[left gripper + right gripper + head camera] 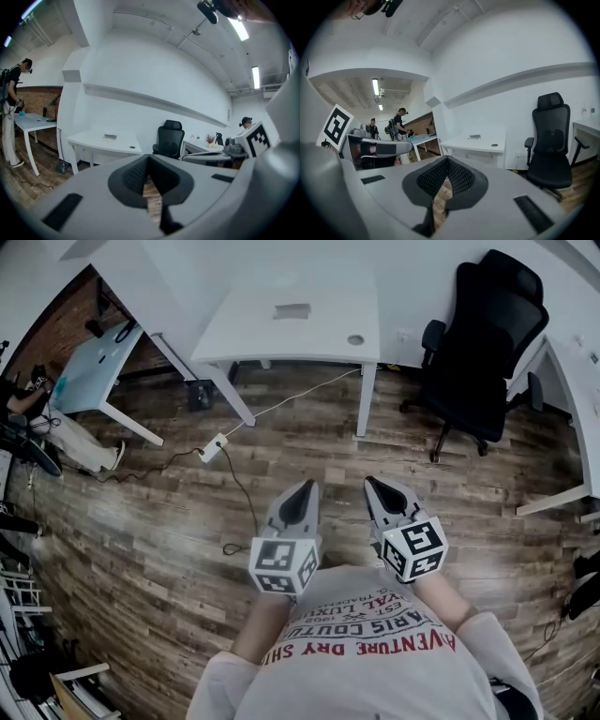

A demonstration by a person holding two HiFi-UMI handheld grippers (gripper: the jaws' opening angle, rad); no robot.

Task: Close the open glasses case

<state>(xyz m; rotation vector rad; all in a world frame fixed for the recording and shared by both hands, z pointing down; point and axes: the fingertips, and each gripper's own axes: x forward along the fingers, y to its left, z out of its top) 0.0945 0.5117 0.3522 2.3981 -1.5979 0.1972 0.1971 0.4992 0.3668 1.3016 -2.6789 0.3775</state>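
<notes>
Left tongs [306, 487], right tongs [373, 484] — tips together, nothing between; grey item [292, 310] on desk [253, 334] indistinct.

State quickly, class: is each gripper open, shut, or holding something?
Left gripper: shut, holding nothing.
Right gripper: shut, holding nothing.

I can't tell what the small grey object [292, 310] on the far white counter [253, 334] is: too small. The picture's left edge cuts off a person [70, 442]; its right edge crops another counter [574, 390]. Marker cubes hide the hands holding the left gripper [305, 487] and right gripper [371, 483].
</notes>
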